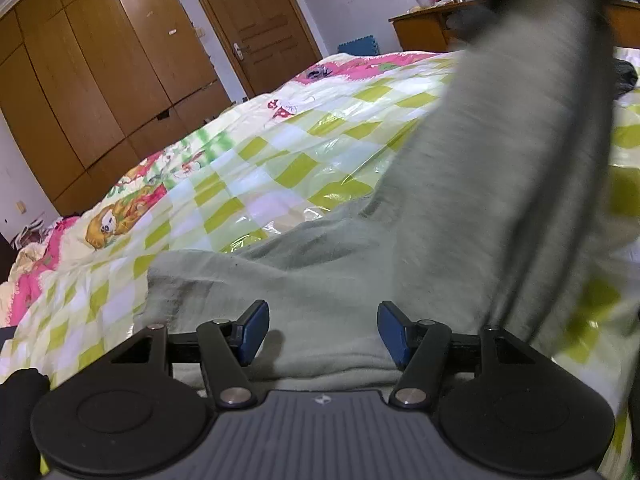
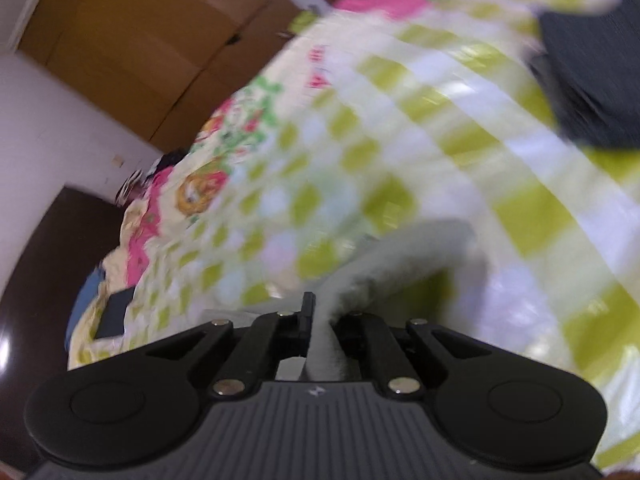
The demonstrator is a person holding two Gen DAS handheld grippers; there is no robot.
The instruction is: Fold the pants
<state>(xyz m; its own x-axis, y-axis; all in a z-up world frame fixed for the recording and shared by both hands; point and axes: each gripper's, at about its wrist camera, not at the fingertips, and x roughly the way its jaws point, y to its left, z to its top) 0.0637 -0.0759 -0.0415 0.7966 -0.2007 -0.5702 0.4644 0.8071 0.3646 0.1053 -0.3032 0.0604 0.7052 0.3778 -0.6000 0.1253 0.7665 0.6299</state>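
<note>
The pale grey-green soft fleece pants (image 1: 328, 264) lie on the green-checked quilted bed (image 1: 256, 152), one leg lifted by the right claw (image 2: 320, 320) pinching its edge, while the left claw (image 1: 323, 330), spread, must next clamp the near fabric.

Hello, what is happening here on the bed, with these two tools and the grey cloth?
A person is folding grey-green pants on a bed with a checked cover, holding one tool in each hand. The right tool is shut on a piece of the pants and holds it lifted above the cover. The left tool is open, just over the part of the pants lying flat, and grips nothing.
</note>
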